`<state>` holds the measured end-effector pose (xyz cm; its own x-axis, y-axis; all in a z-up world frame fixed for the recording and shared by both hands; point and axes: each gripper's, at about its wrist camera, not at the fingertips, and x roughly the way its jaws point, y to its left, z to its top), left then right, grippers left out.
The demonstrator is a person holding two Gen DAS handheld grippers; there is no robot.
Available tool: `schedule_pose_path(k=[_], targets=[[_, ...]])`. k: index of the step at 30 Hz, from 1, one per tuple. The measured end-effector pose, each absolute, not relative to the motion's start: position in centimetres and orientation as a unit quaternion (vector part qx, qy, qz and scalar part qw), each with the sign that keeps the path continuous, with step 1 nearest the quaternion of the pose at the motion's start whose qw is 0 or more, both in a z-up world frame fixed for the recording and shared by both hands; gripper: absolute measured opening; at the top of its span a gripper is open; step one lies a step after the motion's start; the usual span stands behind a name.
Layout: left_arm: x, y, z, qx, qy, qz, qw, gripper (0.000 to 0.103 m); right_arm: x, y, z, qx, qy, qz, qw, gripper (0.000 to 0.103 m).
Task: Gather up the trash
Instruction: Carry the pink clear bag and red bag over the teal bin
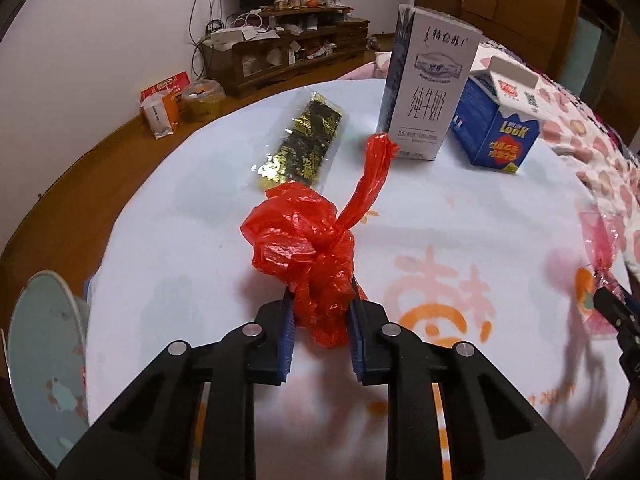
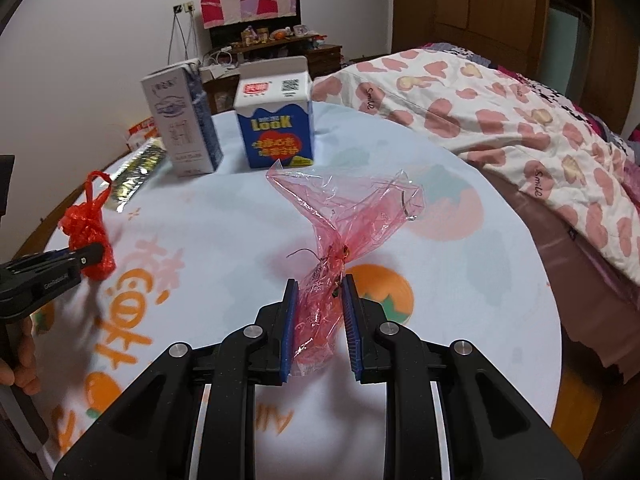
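Observation:
My left gripper (image 1: 320, 300) is shut on a crumpled red plastic bag (image 1: 304, 236) and holds it over the round table; the bag also shows in the right wrist view (image 2: 86, 228). My right gripper (image 2: 320, 292) is shut on a clear pink cellophane wrapper (image 2: 348, 212), which also shows at the right edge of the left wrist view (image 1: 600, 240). A black-and-gold snack wrapper (image 1: 302, 142) lies flat on the table. A tall white milk carton (image 1: 424, 84) and a blue "Look" carton (image 1: 500, 120) stand at the far side.
The table has a white cloth (image 1: 180, 220) with orange prints. A pale bin (image 1: 44, 352) stands below its left edge. A bed with a heart-print quilt (image 2: 500, 120) lies to the right. A TV cabinet (image 1: 288, 52) and bags on the floor (image 1: 168, 108) are behind.

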<state>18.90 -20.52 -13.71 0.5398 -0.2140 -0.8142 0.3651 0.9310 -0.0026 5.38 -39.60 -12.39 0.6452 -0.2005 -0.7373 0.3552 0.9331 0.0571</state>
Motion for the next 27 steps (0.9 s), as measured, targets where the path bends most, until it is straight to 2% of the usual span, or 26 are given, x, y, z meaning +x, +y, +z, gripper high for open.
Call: schedule_pose_path(k=[11, 27], targets=[[13.6, -17.3, -11.0, 0.123, 0.42, -0.145, 0.888, 0.022, 2.1, -35.5, -11.1, 0.087, 0.376, -0.135, 0.912, 0.023], [8.8, -12.4, -9.3, 0.118, 0.405, -0.127, 0.898, 0.023, -1.1, -30.2, -10.3, 0.089, 0.372, -0.1, 0.918, 0.023]])
